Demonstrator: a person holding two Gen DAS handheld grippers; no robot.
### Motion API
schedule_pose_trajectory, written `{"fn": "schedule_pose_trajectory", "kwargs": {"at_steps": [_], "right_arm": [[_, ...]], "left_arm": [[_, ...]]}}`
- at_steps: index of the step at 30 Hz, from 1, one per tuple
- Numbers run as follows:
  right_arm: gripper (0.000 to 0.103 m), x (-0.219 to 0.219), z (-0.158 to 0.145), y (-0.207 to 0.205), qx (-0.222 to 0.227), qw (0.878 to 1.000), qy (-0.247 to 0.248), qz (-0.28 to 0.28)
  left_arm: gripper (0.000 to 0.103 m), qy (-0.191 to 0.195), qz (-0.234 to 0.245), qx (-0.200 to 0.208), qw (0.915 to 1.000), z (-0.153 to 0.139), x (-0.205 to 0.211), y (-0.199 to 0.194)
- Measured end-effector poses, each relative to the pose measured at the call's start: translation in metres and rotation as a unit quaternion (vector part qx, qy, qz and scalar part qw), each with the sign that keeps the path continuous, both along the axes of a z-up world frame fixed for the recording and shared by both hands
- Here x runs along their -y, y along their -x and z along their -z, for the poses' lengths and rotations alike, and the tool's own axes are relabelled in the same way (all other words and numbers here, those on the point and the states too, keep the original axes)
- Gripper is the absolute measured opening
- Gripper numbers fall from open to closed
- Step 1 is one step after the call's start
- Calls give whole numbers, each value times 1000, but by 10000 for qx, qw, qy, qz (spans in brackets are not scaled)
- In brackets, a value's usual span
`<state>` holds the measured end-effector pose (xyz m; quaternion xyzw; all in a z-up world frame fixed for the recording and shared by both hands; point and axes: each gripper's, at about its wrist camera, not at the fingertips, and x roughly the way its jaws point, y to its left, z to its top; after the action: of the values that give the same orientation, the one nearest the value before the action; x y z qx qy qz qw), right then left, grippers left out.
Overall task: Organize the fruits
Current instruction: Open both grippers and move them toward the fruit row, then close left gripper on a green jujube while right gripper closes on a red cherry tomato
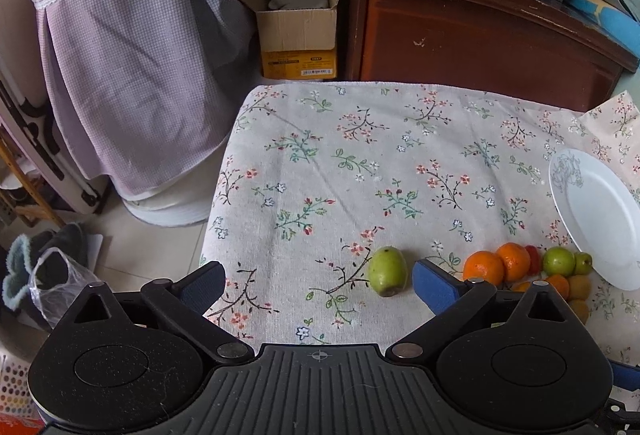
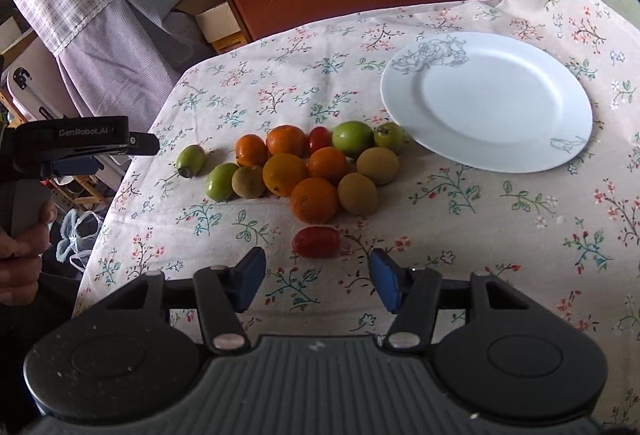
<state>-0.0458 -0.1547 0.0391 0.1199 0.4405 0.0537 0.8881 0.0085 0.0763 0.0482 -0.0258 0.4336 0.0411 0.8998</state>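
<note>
A cluster of fruit (image 2: 308,163) lies on the floral tablecloth: several oranges, green jujubes, brown round fruits and red tomatoes. A white plate (image 2: 486,101) lies empty to the right of it. A lone red tomato (image 2: 315,242) lies just ahead of my right gripper (image 2: 318,281), which is open and empty. A lone green fruit (image 1: 387,270) lies between the open fingers of my left gripper (image 1: 320,285), nearer its right pad. The left gripper also shows in the right wrist view (image 2: 80,151) at the table's left edge, near that green fruit (image 2: 191,160).
A dark wooden cabinet (image 1: 480,35) with boxes on top stands behind the table. A cardboard box (image 1: 298,31) and a cloth-covered piece of furniture (image 1: 132,75) stand on the floor at the left. The plate (image 1: 600,215) shows at the right edge of the left wrist view.
</note>
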Motion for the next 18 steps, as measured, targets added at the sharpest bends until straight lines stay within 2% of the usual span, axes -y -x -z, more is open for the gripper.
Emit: {"fn": "schedule_pose_trajectory", "kwargs": {"at_steps": [6,11,14,16,18], "right_arm": [[55,-4,7,-4,-25,10000,41,-25],[52,-11,10,-3,46,9998,163,-105],[49,-13,10,-5,88,9997,197,-144],[42,-13,11,-6,108,9996,197,-166],[40,-14,12,-7,136,9995,225,-178]], "left_arm": [[96,98,115,-3,9999,12,7,-8],[89,211,164,-36,9996,23,13,-14],[83,282,177,-34,9994,28,16,-17],[75,332,205,-47,9992,31,17,-19],[69,392,229,-95,9989,34,18,-20]]}}
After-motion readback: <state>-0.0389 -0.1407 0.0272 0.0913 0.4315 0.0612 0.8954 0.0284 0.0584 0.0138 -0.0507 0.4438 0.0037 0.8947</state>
